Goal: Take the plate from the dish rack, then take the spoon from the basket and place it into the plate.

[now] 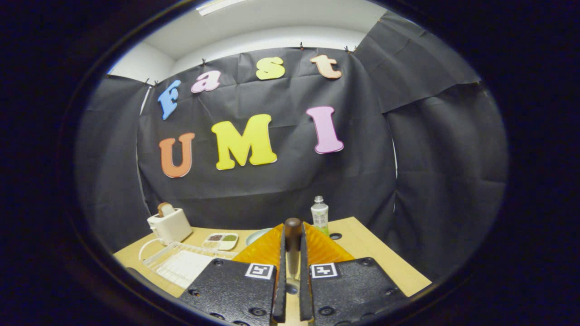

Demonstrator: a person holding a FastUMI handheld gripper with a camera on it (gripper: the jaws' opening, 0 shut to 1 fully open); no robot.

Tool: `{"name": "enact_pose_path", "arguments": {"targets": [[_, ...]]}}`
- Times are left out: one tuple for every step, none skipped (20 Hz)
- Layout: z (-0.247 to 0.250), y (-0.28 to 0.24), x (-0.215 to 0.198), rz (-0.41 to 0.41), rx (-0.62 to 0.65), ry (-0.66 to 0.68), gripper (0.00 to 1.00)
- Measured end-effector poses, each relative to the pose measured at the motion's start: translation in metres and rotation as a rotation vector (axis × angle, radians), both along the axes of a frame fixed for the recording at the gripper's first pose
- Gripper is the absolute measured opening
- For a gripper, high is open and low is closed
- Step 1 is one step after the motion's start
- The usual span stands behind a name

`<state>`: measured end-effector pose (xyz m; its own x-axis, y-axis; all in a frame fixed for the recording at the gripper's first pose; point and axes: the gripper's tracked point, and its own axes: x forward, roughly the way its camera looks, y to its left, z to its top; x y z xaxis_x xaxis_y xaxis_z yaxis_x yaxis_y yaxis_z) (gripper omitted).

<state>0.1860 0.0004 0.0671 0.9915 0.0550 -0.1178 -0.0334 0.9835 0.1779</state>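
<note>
Gripper view: gripper [292, 258] closed on spoon [292, 244], handle sticking up between 2 fingers. Plate [259, 235] just beyond, past empty rack [181, 265]. Carrying step; next, lower spoon onto plate, release.

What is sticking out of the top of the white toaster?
A brown slice of toast pokes out of the white toaster; its lower part is hidden inside. The gripper holds the brown-handled spoon.

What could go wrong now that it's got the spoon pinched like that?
The hand-held gripper is shut on the spoon, which stands upright between the fingers by a narrow stretch; it might tilt or slip on the way. The plate is largely hidden behind the fingers, so the drop could miss it. The bottle stands close and could be knocked.
</note>
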Motion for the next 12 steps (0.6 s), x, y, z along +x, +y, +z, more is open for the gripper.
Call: {"name": "enact_pose_path", "arguments": {"targets": [[0.0,0.006,-0.011,0.007,0.004,-0.007,0.17],[-0.001,0.012,-0.02,0.012,0.005,-0.016,0.17],[-0.004,0.019,-0.03,0.02,0.005,-0.023,0.16],[-0.008,0.028,-0.04,0.034,0.01,-0.033,0.16],[-0.013,0.038,-0.049,0.051,0.01,-0.038,0.17],[-0.019,0.048,-0.057,0.063,0.014,-0.04,0.17],[-0.026,0.058,-0.063,0.07,0.021,-0.035,0.17],[-0.035,0.069,-0.071,0.085,0.027,-0.026,0.17],[-0.044,0.082,-0.079,0.102,0.032,-0.013,0.17],[-0.053,0.094,-0.085,0.121,0.043,-0.003,0.17],[-0.061,0.107,-0.091,0.141,0.052,0.009,0.17],[-0.071,0.12,-0.096,0.162,0.063,0.025,0.17]]}}
